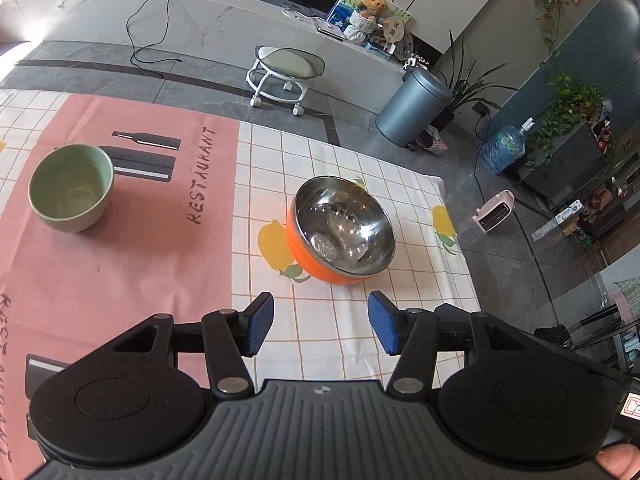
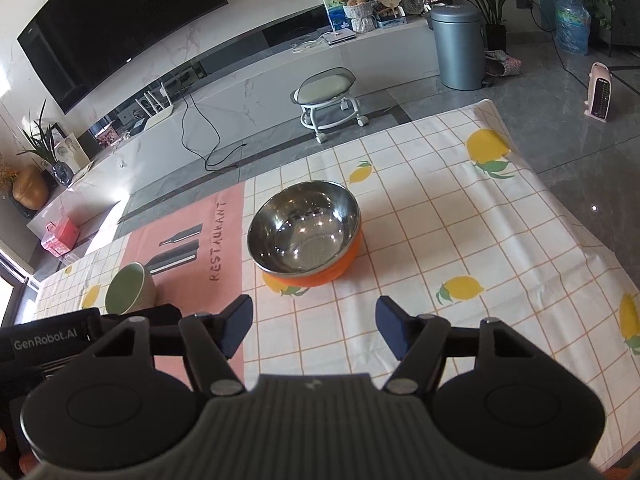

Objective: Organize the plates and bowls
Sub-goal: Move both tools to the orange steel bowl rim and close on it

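A steel bowl (image 1: 344,224) (image 2: 304,226) sits nested in an orange-sided bowl (image 1: 308,258) (image 2: 316,278) on the checked lemon-print cloth (image 1: 400,200) (image 2: 460,208). A pale green bowl (image 1: 70,186) (image 2: 130,290) stands upright on the pink "RESTAURANT" mat (image 1: 132,248) (image 2: 224,240), to the left. My left gripper (image 1: 320,322) hangs open above the cloth, just in front of the nested bowls, nothing between its blue pads. My right gripper (image 2: 314,326) is open too, short of the same bowls, holding nothing. In the right wrist view the left gripper's black body (image 2: 48,340) shows at the lower left.
Beyond the table's far edge is grey floor with a wheeled stool (image 1: 282,74) (image 2: 330,98), a grey bin (image 1: 414,108) (image 2: 458,46), a pink heater (image 1: 494,212) (image 2: 598,94) and a black cable (image 1: 148,40). The cloth's right edge (image 1: 456,240) drops to the floor.
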Demonstrator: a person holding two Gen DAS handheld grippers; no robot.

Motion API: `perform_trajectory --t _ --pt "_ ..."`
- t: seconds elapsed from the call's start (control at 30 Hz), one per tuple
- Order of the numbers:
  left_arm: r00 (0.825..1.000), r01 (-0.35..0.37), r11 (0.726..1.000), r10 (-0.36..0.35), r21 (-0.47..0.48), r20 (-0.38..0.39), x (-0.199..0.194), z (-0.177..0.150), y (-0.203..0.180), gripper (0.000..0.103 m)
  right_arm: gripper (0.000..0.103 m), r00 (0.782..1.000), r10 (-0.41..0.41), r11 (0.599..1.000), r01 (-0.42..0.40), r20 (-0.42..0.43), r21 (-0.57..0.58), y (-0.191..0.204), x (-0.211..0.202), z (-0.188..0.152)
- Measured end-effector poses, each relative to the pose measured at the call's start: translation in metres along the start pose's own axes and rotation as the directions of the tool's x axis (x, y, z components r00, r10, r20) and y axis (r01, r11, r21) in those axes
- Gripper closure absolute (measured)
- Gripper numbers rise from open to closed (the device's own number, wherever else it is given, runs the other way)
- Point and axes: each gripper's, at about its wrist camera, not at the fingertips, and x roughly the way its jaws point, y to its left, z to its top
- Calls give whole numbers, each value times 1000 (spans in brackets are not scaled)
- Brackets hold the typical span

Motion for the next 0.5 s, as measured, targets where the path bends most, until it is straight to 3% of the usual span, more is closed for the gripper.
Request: perform_trajectory --t 0.5 --pt "997 -14 997 8 -70 -83 83 33 22 38 50 991 -80 994 88 -105 68 -23 89 38"
